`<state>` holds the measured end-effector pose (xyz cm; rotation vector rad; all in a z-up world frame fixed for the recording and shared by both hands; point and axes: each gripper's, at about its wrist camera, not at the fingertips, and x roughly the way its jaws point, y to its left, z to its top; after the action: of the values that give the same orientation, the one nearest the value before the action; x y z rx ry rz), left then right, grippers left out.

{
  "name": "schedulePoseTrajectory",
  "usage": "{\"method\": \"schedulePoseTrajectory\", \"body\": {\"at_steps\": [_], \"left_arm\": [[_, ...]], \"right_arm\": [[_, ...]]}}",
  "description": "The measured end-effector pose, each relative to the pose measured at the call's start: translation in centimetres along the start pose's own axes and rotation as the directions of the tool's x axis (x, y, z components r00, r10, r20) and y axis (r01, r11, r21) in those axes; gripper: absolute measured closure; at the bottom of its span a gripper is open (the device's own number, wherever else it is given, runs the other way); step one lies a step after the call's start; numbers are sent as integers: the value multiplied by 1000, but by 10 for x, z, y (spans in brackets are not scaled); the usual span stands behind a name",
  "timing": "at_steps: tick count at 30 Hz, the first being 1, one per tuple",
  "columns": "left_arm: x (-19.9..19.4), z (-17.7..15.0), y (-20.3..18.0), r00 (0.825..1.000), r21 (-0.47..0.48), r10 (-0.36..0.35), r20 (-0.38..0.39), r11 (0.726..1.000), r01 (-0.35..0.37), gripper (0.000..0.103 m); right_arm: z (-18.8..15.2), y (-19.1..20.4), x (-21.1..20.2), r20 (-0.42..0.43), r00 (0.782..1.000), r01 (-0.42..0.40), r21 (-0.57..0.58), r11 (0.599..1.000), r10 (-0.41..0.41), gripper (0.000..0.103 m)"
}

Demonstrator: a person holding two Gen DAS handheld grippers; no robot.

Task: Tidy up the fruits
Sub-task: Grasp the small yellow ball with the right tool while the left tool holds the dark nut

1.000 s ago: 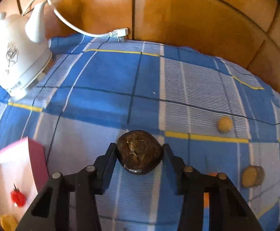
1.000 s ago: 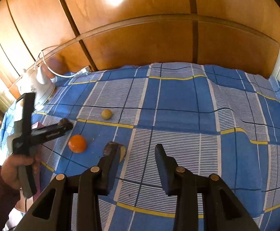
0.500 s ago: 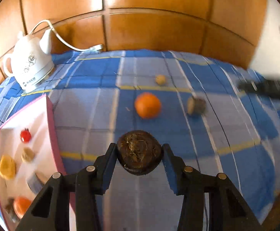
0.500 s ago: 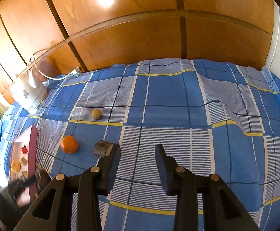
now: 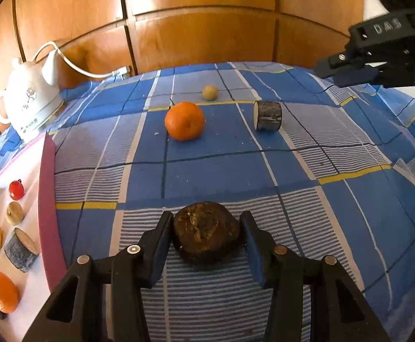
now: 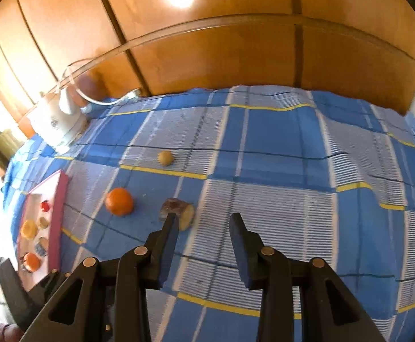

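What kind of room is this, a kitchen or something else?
Probably a room in a home, though which one is unclear: a blue checked cloth covers the surface, a white electric kettle sits plugged in, and wooden panels stand behind.

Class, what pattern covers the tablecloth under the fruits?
Blue plaid cloth with white stripes, yellow lines; right wrist view.

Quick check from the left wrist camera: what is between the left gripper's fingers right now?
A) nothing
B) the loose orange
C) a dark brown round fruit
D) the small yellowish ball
C: the left gripper is clamped on a dark brown round fruit, while the orange and the small yellowish ball lie apart on the blue checked cloth.
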<state>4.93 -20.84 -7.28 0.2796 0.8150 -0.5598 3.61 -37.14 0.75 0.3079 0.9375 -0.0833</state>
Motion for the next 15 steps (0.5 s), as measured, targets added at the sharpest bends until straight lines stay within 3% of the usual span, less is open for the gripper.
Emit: {"method": "schedulePoseTrajectory", "body": {"at_steps": [3, 8, 15], "left_arm": [[1, -1, 2, 1000, 2, -6, 23, 1000, 6, 54], [1, -4, 3, 998, 3, -10, 55, 1000, 9, 54], [0, -7, 2, 997, 4, -9, 78, 1000, 9, 54]], "right_arm": [[0, 8, 5, -30, 997, -70, -1, 998, 70, 66], [16, 26, 22, -67, 993, -104, -26, 994, 102, 66], [55, 50, 70, -102, 992, -82, -86, 993, 73, 66]]}}
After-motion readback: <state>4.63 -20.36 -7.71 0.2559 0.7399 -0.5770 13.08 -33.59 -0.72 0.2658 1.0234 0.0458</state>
